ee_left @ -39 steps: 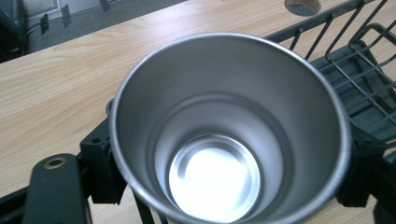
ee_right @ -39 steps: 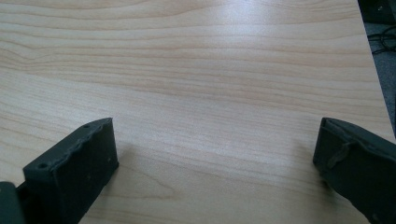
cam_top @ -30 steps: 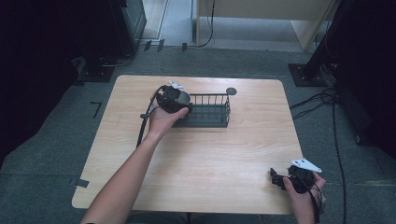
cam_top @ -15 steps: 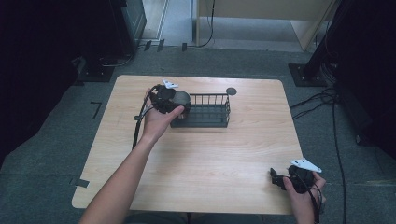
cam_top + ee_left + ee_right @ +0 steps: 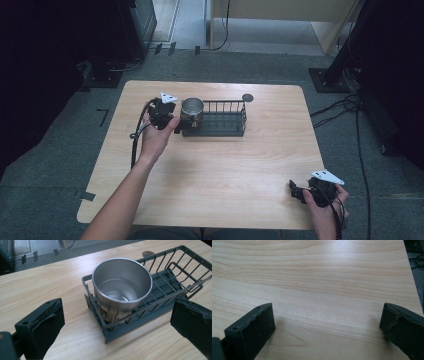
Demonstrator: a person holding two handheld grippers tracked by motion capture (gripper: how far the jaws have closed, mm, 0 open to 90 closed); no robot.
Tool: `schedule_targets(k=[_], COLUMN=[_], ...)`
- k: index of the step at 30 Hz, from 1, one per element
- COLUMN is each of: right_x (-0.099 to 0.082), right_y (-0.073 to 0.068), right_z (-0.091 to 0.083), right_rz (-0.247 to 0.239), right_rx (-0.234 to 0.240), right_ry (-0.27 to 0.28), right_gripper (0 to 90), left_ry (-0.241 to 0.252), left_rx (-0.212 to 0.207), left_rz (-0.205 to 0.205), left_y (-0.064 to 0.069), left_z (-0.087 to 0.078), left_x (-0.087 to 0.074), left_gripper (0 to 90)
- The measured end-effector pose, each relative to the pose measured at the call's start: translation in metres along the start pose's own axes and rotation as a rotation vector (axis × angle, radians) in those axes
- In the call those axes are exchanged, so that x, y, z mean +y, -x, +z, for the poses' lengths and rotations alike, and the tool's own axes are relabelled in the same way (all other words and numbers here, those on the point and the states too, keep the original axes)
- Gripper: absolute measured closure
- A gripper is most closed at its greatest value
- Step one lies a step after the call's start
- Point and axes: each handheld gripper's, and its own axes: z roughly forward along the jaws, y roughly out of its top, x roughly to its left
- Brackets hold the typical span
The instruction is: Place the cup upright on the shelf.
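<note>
A shiny metal cup (image 5: 192,109) (image 5: 122,287) stands upright in the left end of a dark wire basket (image 5: 225,131) (image 5: 130,332) at the back middle of the table. My left gripper (image 5: 176,122) (image 5: 117,315) hovers just left of the basket and points at the cup. Its jaws have just been opening and now stand wide, with the cup ahead of them and untouched. Near the table's front right corner my right gripper (image 5: 296,192) (image 5: 327,322) is held low over bare wood, open and with nothing in it.
The wooden table (image 5: 215,180) has bare room across its middle and front. A small dark round disc (image 5: 247,97) (image 5: 147,253) lies behind the basket's right end. Dark floor, cables and stands surround the table.
The left gripper has let go of the cup and drawn back to the left, off the basket. The cup stays standing in the basket. The right gripper has not moved.
</note>
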Motion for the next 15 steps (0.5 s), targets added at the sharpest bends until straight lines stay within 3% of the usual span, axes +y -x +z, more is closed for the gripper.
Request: schedule_targets(k=[15], right_x=[0.0], right_y=[0.0], right_z=[0.0], right_rz=[0.0], right_rx=[0.0], right_ry=[0.0], right_gripper=[0.0], left_ry=[0.007], left_rx=[0.016], left_rz=[-0.026], left_y=[-0.012], left_z=[-0.023], left_x=[-0.038], left_gripper=[0.0])
